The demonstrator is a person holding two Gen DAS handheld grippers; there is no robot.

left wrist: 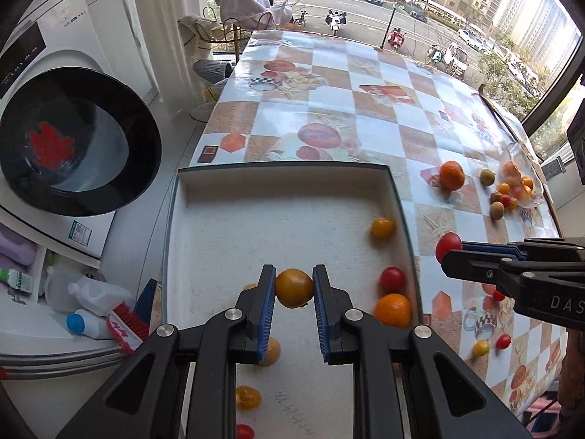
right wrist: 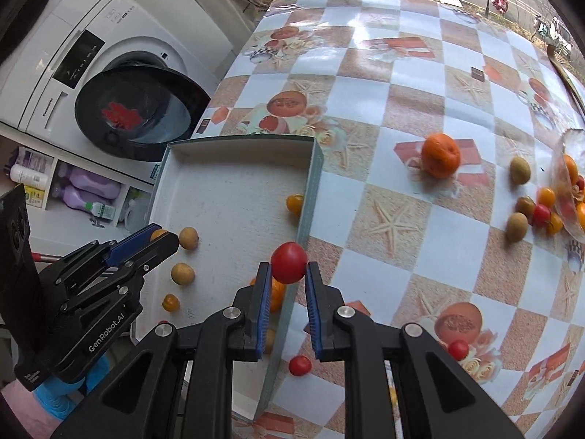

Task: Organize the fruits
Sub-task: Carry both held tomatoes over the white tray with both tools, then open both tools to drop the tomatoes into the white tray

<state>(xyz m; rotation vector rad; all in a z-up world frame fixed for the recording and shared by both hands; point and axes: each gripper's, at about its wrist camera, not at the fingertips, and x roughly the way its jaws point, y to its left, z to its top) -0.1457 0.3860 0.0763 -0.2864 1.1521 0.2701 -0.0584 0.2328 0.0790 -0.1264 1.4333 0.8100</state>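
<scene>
In the left wrist view my left gripper (left wrist: 294, 274) is shut on a yellow-orange tomato (left wrist: 294, 289), held above the white tray (left wrist: 285, 170). Inside the tray lie a yellow tomato (left wrist: 382, 227), a red tomato (left wrist: 392, 279), an orange (left wrist: 393, 310) and several small fruits. My right gripper (right wrist: 289, 269) is shut on a red tomato (right wrist: 289, 261), hanging over the right wall of the tray (right wrist: 310, 197). The same right gripper (left wrist: 448, 252) shows at the right of the left wrist view, and the left gripper (right wrist: 164, 236) at the left of the right wrist view.
On the chequered tablecloth (right wrist: 402, 109) to the right sit a loose orange (right wrist: 440, 155) and a clear bag (right wrist: 570, 153) with several small fruits spilling out. Loose red tomatoes (right wrist: 299, 365) lie near the tray. A washing machine with its door open (left wrist: 73, 146) stands left of the table.
</scene>
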